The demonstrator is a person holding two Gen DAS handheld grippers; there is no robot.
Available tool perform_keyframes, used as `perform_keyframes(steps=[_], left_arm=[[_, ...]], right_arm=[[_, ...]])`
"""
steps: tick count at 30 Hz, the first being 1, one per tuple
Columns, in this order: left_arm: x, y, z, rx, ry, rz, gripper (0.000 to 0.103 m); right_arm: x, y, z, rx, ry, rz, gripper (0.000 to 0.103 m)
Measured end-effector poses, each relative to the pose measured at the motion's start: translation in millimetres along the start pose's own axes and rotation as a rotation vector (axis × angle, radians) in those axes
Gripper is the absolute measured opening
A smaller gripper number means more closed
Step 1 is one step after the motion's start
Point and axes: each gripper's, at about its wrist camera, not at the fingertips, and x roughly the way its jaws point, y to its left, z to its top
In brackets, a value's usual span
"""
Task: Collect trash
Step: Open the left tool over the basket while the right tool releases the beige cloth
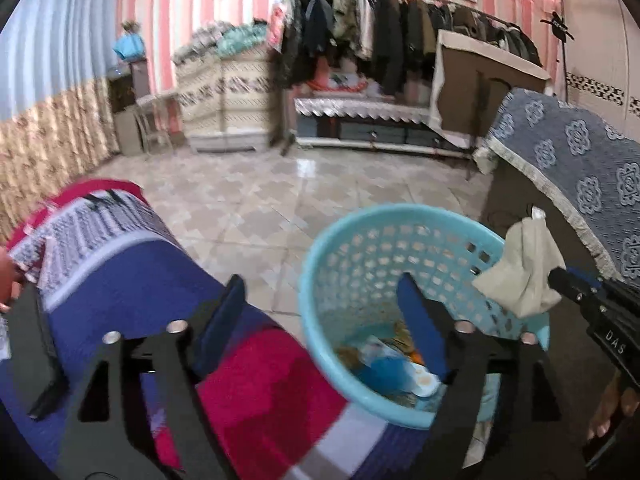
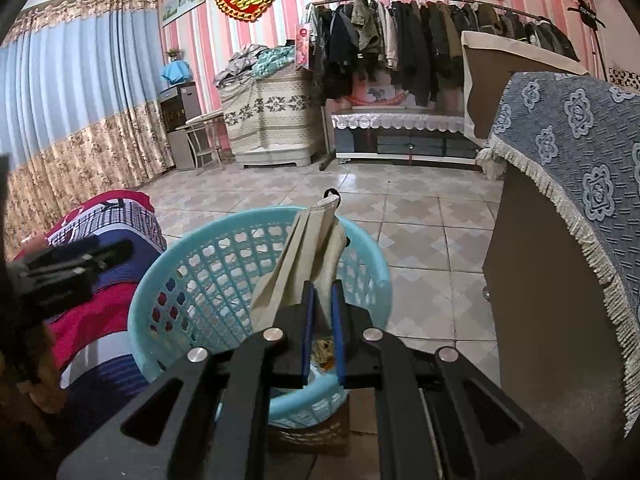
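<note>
A light blue plastic basket [image 1: 310, 280] stands on the floor with wrappers and scraps [image 1: 384, 360] at its bottom. My left gripper [image 1: 320, 312] is open above the basket's near left rim, with nothing between its fingers. My right gripper [image 2: 323, 294] is shut on a crumpled beige piece of paper [image 2: 304, 256] and holds it over the basket [image 2: 138, 312]. In the left wrist view this beige paper [image 1: 520, 268] hangs at the basket's right rim from the right gripper [image 1: 554, 276]. The left gripper [image 2: 72, 264] shows blurred at the left edge of the right wrist view.
A bed with a blue, red and white striped blanket [image 1: 140, 280] lies left of the basket. Furniture under a blue patterned cloth [image 1: 580, 160] stands on the right. Tiled floor [image 1: 260, 200] stretches to a clothes rack [image 1: 400, 20] and cabinets. A person's foot [image 1: 604, 416] is at lower right.
</note>
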Motion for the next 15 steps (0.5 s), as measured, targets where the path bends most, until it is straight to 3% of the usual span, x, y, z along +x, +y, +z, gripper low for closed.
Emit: perform_keyframes(steps=[2,8,9,10,11,15], left_arm=[[-9.8,7.7,1.8,-0.006,-0.033,0.042,0.093],[-30.8,36.8,1.7,-0.069,-0.052,0.092,0.095],[-34.0,41.7,0.7,-0.078,-0.053,0.097,0.096],[-39.1,49.5,-0.6,-0.094,-0.056,0.11,0.096],[-42.3,53.7,-1.4,-0.103,-0.058,0.119,0.096],[-57.8,73.2,-6.4,-0.127,-0.064,0.165,0.097]], right_arm=[[5.9,6.0,0.6,-0.006,-0.001,0.002,0.009],[26.2,19.0,7.5,-0.017,0.011,0.011,0.015],[31.0,21.8,8.5,-0.014,0.021,0.01,0.033],[32.4,22.9,8.8,-0.008,0.02,0.01,0.06],[31.2,24.4,8.8,-0.001,0.007,0.005,0.07],[23.3,32.1,7.0,-0.008,-0.009,-0.003,0.075]])
